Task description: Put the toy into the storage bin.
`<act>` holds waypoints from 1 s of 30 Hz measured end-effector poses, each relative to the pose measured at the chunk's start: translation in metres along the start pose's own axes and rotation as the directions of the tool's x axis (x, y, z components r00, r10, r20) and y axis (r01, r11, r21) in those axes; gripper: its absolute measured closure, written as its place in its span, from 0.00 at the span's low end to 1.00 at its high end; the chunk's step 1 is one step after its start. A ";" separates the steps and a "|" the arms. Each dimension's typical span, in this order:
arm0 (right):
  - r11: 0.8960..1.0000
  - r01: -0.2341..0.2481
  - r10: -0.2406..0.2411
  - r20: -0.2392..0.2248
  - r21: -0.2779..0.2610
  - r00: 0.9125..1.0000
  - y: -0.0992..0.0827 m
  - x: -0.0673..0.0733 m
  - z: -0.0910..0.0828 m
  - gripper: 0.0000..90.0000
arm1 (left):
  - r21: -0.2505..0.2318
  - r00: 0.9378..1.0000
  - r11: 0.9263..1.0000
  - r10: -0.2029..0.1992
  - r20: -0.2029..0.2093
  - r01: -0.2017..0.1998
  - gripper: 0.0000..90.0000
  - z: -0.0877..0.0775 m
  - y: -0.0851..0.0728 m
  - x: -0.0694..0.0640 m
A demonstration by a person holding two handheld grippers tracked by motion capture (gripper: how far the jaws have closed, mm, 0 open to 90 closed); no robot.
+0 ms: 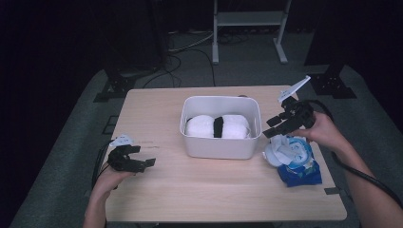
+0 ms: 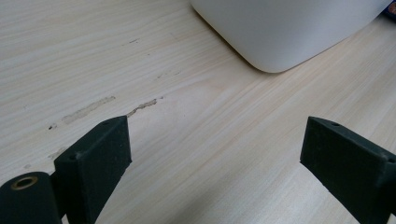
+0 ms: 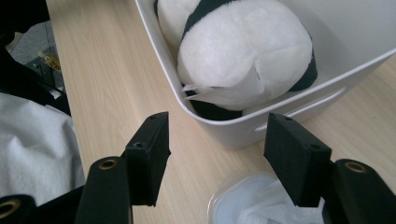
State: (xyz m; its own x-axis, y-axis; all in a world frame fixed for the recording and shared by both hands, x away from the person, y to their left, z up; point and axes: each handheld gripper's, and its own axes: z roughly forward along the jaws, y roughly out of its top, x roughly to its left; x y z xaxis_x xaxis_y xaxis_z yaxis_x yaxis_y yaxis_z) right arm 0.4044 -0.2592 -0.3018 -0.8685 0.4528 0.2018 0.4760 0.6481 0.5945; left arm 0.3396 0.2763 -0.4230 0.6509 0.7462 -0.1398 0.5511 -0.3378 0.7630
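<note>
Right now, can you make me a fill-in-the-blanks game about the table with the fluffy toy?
1. The black and white plush toy lies inside the white ____.
2. The right gripper hovers with its jaws ____ above the blue and white packet.
3. The left gripper has ____ between its jaws.

Missing words: bin; open; nothing

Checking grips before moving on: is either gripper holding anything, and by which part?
Nothing is held. Left gripper and right gripper are both open, jaws empty.

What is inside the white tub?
The white tub holds a white plush toy with black bands. The toy covers the floor of the tub, so anything beneath it is hidden.
</note>
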 end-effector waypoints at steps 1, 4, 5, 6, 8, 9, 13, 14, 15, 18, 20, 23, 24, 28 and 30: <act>1.000 -0.006 0.006 -0.001 0.000 1.000 -0.002 0.000 0.000 0.44 | 0.001 1.000 1.000 -0.001 0.001 0.001 0.08 0.000 0.000 0.000; 1.000 -0.013 0.013 -0.002 -0.006 1.000 -0.006 0.000 0.000 0.43 | 0.000 1.000 1.000 -0.003 0.002 0.003 0.08 0.001 0.000 0.000; 1.000 -0.015 0.015 -0.002 -0.008 1.000 -0.008 0.000 0.000 0.43 | 0.000 1.000 1.000 -0.003 0.002 0.003 0.08 0.001 0.000 0.000; 1.000 -0.019 0.019 -0.002 -0.008 1.000 -0.010 0.000 0.000 0.43 | 0.000 1.000 1.000 -0.002 0.002 0.002 0.08 0.001 0.000 0.000; 1.000 -0.025 0.025 -0.001 -0.010 1.000 -0.013 -0.001 0.001 0.43 | 0.000 1.000 1.000 -0.003 0.003 0.003 0.08 0.001 0.000 0.000; 1.000 -0.027 0.027 0.002 -0.010 1.000 -0.014 -0.001 0.001 0.43 | 0.000 1.000 1.000 -0.001 0.002 0.001 0.08 0.001 0.000 -0.001; 0.999 -0.036 0.036 0.001 -0.014 0.999 -0.021 -0.001 0.003 0.43 | -0.002 1.000 1.000 0.001 0.002 -0.001 0.08 0.000 0.000 0.000; 0.999 -0.038 0.038 -0.001 -0.015 0.999 -0.023 -0.002 0.004 0.43 | 0.000 1.000 1.000 0.002 0.002 -0.002 0.08 0.000 0.000 0.000; 0.999 -0.044 0.044 -0.002 -0.013 0.999 -0.024 -0.002 0.004 0.43 | -0.001 1.000 1.000 0.001 0.002 -0.001 0.08 0.000 0.000 0.000; 0.998 -0.054 0.054 -0.006 -0.013 0.999 -0.030 -0.003 0.007 0.43 | 0.000 1.000 1.000 0.001 0.003 -0.001 0.08 0.000 0.000 0.000; 0.998 -0.061 0.061 -0.006 -0.012 0.998 -0.033 -0.003 0.008 0.43 | -0.004 1.000 1.000 -0.002 0.003 0.002 0.08 0.000 0.000 0.000; 0.997 -0.069 0.069 -0.008 -0.015 0.998 -0.038 -0.003 0.009 0.43 | -0.003 1.000 1.000 -0.001 0.003 0.002 0.08 -0.001 0.000 0.000; 0.997 -0.076 0.076 -0.008 -0.013 0.997 -0.040 -0.003 0.009 0.43 | -0.001 1.000 1.000 0.000 0.004 0.000 0.08 0.000 0.000 0.000; 0.996 -0.086 0.086 -0.007 -0.016 0.996 -0.047 -0.004 0.009 0.43 | 0.000 1.000 1.000 -0.002 0.004 0.002 0.08 0.000 0.000 0.000; 0.996 -0.092 0.092 -0.007 -0.015 0.996 -0.051 -0.004 0.010 0.43 | -0.001 1.000 1.000 0.000 0.005 0.000 0.08 0.000 0.000 0.000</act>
State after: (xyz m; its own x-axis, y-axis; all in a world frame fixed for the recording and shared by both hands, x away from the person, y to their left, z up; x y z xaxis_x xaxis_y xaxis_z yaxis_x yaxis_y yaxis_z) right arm 0.3852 -0.2885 -0.3404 -0.8219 0.5063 0.2610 0.5519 0.5946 0.5847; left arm 0.3394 0.2761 -0.4232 0.6537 0.7431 -0.1430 0.5506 -0.3374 0.7635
